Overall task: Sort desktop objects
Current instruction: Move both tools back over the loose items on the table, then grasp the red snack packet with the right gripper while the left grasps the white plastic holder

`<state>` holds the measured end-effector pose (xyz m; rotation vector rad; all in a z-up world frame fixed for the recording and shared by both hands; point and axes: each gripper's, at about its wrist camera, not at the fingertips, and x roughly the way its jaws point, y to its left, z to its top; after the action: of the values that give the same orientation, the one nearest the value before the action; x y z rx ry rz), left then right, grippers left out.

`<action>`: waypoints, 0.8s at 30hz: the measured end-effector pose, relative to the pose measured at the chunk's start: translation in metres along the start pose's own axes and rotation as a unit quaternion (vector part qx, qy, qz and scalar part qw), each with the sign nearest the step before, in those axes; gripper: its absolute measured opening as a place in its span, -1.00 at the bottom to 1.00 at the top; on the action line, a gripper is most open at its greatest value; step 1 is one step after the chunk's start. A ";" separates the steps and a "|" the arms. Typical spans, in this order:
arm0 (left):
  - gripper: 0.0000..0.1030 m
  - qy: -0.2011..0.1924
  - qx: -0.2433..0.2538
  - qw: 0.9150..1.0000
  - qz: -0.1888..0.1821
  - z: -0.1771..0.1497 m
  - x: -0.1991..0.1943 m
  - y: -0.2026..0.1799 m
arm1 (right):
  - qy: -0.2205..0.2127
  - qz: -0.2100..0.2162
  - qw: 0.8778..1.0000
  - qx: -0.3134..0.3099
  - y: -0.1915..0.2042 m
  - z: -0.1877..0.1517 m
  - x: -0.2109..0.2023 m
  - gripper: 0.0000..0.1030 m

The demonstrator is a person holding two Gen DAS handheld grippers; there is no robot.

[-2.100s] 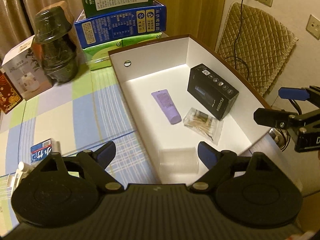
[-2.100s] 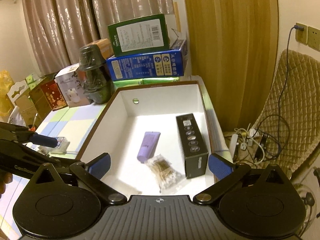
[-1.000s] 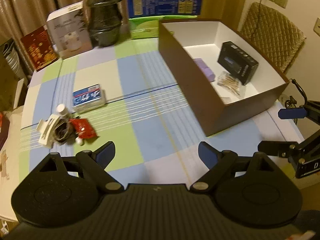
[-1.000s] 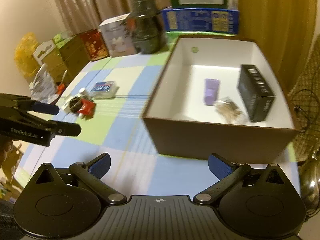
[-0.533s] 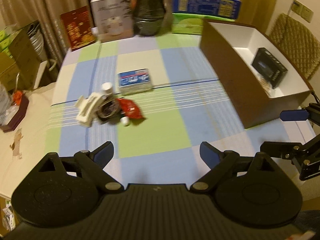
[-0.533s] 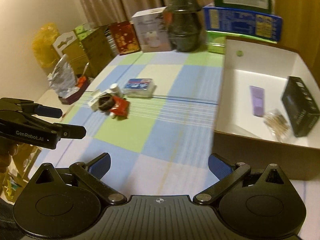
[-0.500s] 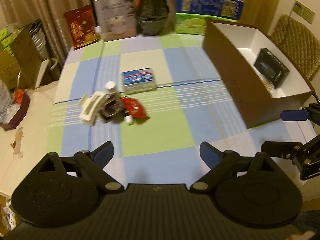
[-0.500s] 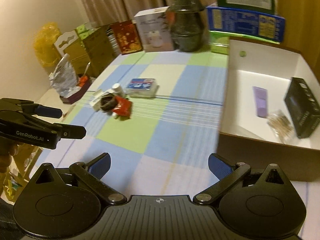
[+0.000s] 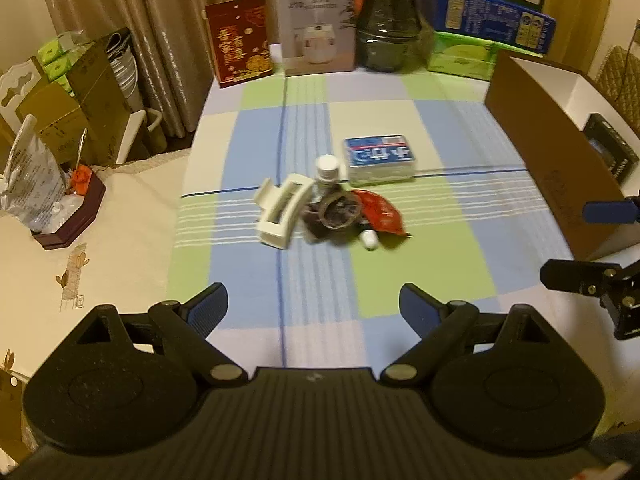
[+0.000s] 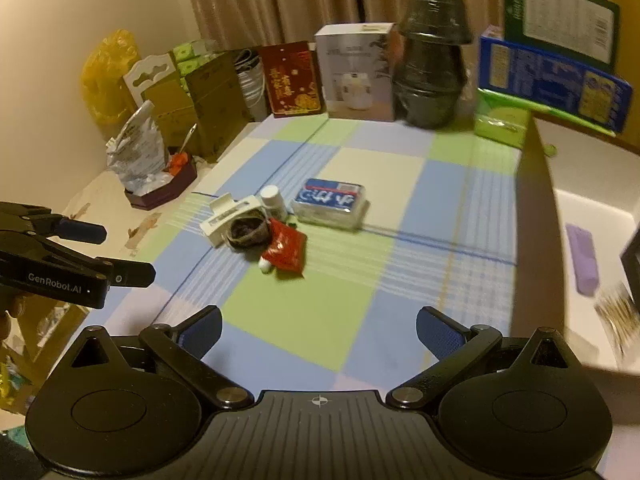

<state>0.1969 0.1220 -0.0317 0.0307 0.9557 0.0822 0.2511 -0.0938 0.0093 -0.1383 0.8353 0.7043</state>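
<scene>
Blue-padded fingers (image 9: 208,308) of the left gripper (image 9: 314,309) stand wide apart in the left wrist view with nothing between them, only the checked tablecloth (image 9: 400,280) beneath; ahead of the gap, well beyond the fingertips, lies a small heap of loose things: a white hair clip (image 9: 282,210) toward the left finger's side, a white-capped bottle (image 9: 327,172) behind it, a coil of dark cable (image 9: 338,212) in the middle, a red packet (image 9: 380,212) toward the right finger's side and a small white capsule (image 9: 369,239) nearest the fingers; a blue tissue pack (image 9: 380,159) sits just beyond the heap; the brown box (image 9: 552,168) stands off past the right finger, a black carton (image 9: 610,152) inside it; the right gripper (image 9: 576,244) shows at the right edge, jaws parted and empty. From the right wrist view the right gripper's (image 10: 318,330) own fingers (image 10: 434,332) are likewise spread with only cloth between; the same heap, with hair clip (image 10: 232,218), cable (image 10: 246,232), bottle (image 10: 272,200), red packet (image 10: 286,250) and capsule (image 10: 265,266), lies ahead of the left finger, the tissue pack (image 10: 330,203) just behind it; the box (image 10: 532,240) rises beside the right finger, holding a purple tube (image 10: 584,266) and a blurred bag of sticks (image 10: 618,316); the left gripper (image 10: 120,252) reaches in from the left edge, open and empty.
</scene>
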 end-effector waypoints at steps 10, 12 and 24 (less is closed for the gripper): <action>0.65 -0.006 0.004 1.000 0.012 0.021 0.050 0.037 | -0.008 0.000 1.000 -0.029 0.026 0.012 0.075 0.32; 0.64 -0.006 0.006 1.000 0.009 0.025 0.060 0.043 | -0.010 0.001 1.000 -0.029 0.029 0.015 0.087 0.23; 0.37 0.001 0.030 0.999 -0.034 0.049 0.106 0.054 | 0.009 -0.021 1.000 -0.008 0.025 0.033 0.138 -0.04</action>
<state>0.2947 0.1856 -0.0867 0.0543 0.9601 -0.0094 0.3197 0.0088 -0.0639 -0.1779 0.8421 0.6708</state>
